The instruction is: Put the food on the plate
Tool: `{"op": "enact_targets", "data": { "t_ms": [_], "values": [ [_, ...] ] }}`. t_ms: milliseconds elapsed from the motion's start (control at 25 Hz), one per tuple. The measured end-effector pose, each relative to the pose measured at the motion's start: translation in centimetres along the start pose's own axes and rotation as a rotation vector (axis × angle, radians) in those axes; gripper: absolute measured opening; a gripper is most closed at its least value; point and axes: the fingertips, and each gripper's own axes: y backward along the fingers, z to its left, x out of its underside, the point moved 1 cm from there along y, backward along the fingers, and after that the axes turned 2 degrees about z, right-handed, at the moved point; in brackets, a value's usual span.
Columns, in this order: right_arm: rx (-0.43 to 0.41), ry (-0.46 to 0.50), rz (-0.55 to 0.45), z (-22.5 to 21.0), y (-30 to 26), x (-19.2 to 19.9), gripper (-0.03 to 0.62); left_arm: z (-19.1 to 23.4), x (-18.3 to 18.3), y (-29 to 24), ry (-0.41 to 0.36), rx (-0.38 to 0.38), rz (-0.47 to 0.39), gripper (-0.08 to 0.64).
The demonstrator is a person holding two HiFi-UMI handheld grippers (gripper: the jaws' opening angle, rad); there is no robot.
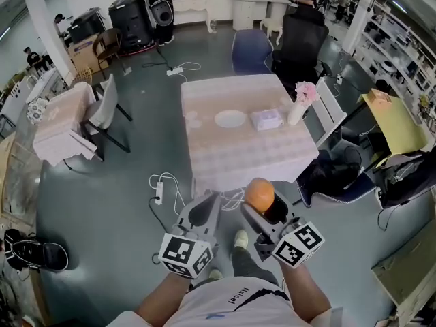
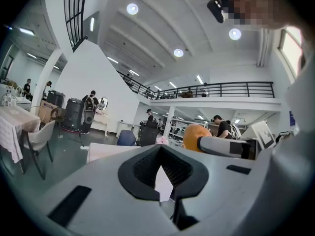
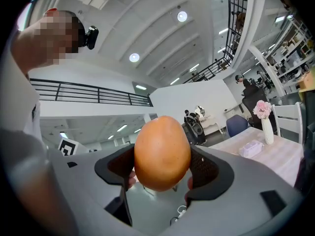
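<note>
Head view: the right gripper (image 1: 264, 208) is clamped on a smooth, orange, egg-shaped piece of food (image 1: 259, 193), which sits at the tips of the claw with its rounded top standing clear above them. The food hangs in the air just off the near edge of a square table under a pale checked cloth (image 1: 238, 155). The round white plate (image 1: 230, 118) lies toward the far middle of that table, well apart from the food. A clear-wrapped tissue pack (image 1: 266, 119) lies just beside the plate, and a white vase of pink flowers (image 1: 303, 99) stands near the table's right edge. The left gripper (image 1: 202, 212) is held beside the right one, above the grey floor.

Left gripper view: the left claw's dark pads (image 2: 142, 168) are drawn together, leaving only a thin sliver, and there is nothing between them. The orange food shows off to the right, in the other claw.

Right gripper view: the jaws press on the two sides of the food, which fills the gap between the pads (image 3: 209, 168). The table, vase and tissue pack lie off to the right.
</note>
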Motion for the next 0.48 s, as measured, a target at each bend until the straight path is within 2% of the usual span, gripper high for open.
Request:
{"op": "enact_targets", "data": {
  "t_ms": [480],
  "values": [
    [-0.073, -0.008, 0.059, -10.6, -6.9, -3.4, 0.328, 3.1, -2.2, -12.2, -0.006, -0.075, -0.009, 0.006]
  ]
}}
